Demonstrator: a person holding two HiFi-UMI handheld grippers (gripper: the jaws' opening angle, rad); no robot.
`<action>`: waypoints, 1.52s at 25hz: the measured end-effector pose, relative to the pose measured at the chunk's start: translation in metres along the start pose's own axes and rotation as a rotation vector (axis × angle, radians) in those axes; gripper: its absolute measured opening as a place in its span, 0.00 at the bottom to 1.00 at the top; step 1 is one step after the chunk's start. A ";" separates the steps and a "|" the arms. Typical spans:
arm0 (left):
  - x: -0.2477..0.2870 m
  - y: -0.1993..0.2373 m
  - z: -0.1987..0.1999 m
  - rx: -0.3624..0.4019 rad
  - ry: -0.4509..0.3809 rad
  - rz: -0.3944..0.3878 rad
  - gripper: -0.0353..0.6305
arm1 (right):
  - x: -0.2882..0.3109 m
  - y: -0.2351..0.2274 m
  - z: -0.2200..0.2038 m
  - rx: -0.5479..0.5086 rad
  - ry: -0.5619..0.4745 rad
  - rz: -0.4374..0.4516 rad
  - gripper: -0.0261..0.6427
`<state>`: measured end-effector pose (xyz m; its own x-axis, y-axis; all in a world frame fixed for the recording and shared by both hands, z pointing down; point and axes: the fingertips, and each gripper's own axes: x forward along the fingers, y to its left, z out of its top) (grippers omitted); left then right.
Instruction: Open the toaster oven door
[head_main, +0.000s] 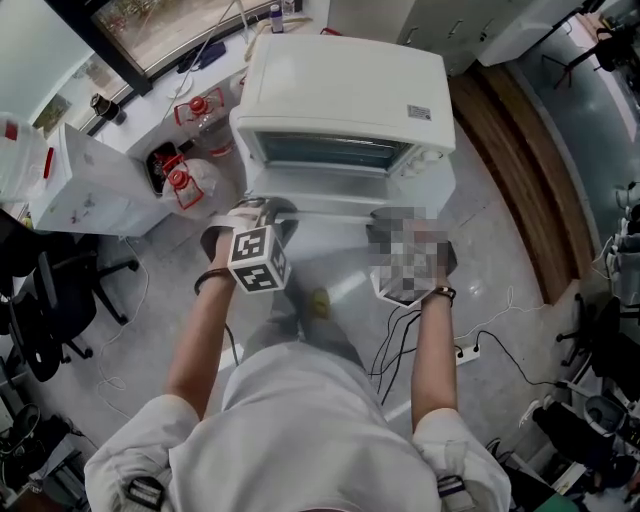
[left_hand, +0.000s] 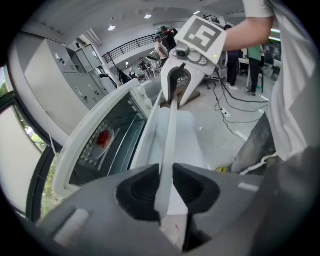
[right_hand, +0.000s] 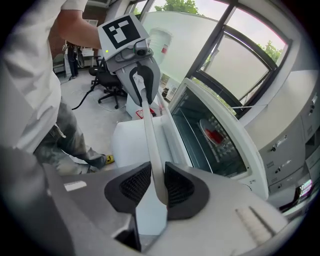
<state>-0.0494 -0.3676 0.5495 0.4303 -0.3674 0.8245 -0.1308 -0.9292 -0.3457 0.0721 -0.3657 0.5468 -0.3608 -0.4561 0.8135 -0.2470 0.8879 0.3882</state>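
Beyond the jaws, one white boxy toaster oven (head_main: 345, 95), door (right_hand: 127, 142) tipped open. Clenched on its one white handle (right_hand: 149, 125): two grey tools, left gripper (left_hand: 166, 176), right gripper (right_hand: 157, 174).

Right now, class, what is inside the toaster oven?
A red item on a pale plate sits inside the toaster oven. Its casing covers much of the cavity. What the item is stays unclear.
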 end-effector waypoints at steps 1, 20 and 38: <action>0.001 -0.003 0.000 -0.002 0.005 0.007 0.18 | 0.001 0.003 -0.002 -0.003 -0.003 -0.001 0.16; 0.031 -0.066 -0.019 0.015 0.153 0.099 0.18 | 0.023 0.065 -0.032 -0.078 -0.017 -0.045 0.17; 0.056 -0.098 -0.039 0.067 0.115 0.193 0.18 | 0.052 0.099 -0.049 -0.083 -0.014 -0.198 0.17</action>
<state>-0.0472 -0.2984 0.6474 0.2980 -0.5438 0.7846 -0.1398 -0.8379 -0.5276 0.0731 -0.2985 0.6489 -0.3254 -0.6223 0.7120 -0.2396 0.7826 0.5745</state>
